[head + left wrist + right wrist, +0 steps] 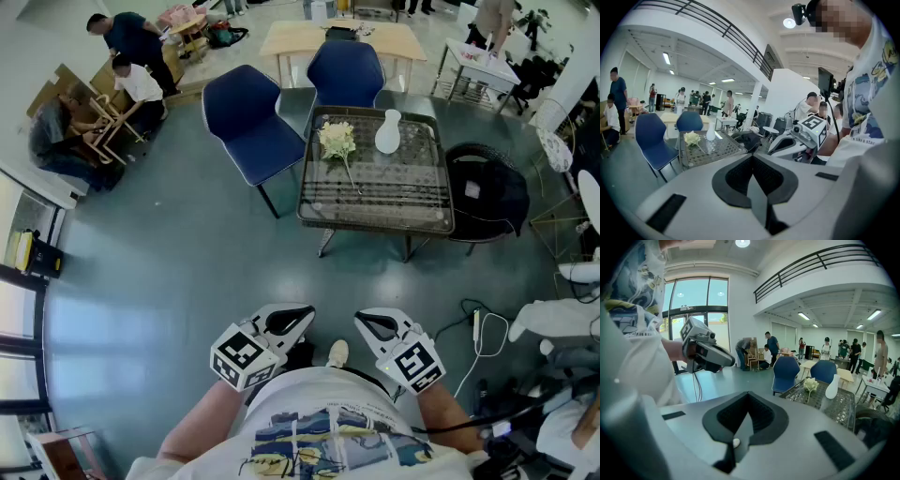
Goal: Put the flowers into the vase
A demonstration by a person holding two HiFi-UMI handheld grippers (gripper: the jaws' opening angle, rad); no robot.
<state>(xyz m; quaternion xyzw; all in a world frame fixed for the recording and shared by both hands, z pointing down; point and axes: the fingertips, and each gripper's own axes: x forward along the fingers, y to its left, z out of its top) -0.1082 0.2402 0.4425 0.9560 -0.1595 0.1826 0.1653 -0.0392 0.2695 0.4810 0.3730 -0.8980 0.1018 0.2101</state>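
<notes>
Flowers [337, 141] lie beside the vase [388, 131], near the table [375, 223] far edge.
Left gripper [306, 316] and right gripper [362, 322] closed, seemingly empty.

The flowers [337, 141] show too small to count their blooms or stems.

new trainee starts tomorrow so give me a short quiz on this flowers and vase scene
1. Where does the cream flower bunch lie? A on the dark metal mesh table; B on a blue chair; C in a gripper.
2. True or false: the white ceramic vase stands upright on that table.
3. Left gripper and right gripper: open or shut?
Key: 1 A; 2 true; 3 both shut.
</notes>
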